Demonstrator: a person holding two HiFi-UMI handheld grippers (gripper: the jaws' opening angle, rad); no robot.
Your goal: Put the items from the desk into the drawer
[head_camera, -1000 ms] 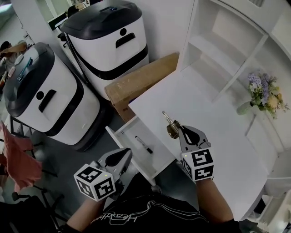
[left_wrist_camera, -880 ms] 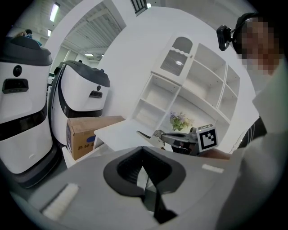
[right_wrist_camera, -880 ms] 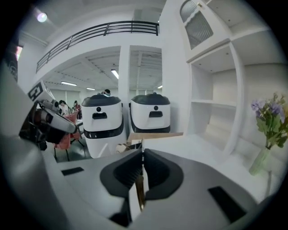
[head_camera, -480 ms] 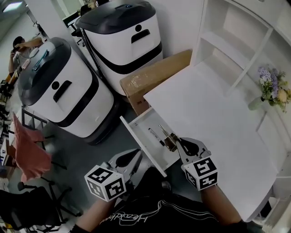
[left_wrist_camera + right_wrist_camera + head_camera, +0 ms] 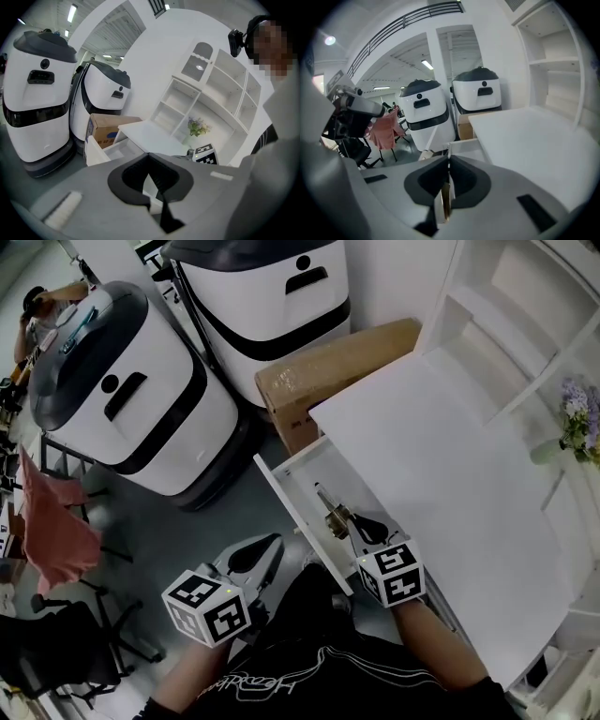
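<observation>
Open workroom. Two big white-and-black machines [image 5: 122,399] stand on a grey floor, with a cardboard box [image 5: 328,367] between them and the desk. The white surface [image 5: 450,456] looks bare from the head view. A shelf unit [image 5: 525,315] and flowers [image 5: 581,418] sit at its far side.

The drawer [image 5: 281,498] is pulled out from the surface's left edge, toward the machines. Your right gripper [image 5: 349,521] is over its near end, fingers clenched on a brass item [image 5: 335,518]. It is probably a padlock, but it is too small to be sure. In the right gripper view it shows as a thin brass slab pinched edge-on.

Key relation: the item sticks out ahead of your fingers, long axis running up-left along the drawer's length, away from you. It hangs over the drawer's interior, not over the surface. Whether it touches the drawer floor can't be told.

A slim dark shape lies just beyond the brass body. It could be part of the item or something lying in the drawer; no telling which. The rest of the visible drawer floor is plain white.

Your left gripper [image 5: 270,549] is low, outside the drawer front, close to your body. Its fingers are closed together on nothing. The right is the nearer hand and has the load.

Judgement: what's left is a short lowering and a release. Keep the long axis parallel to the drawer so the item clears the side walls.
</observation>
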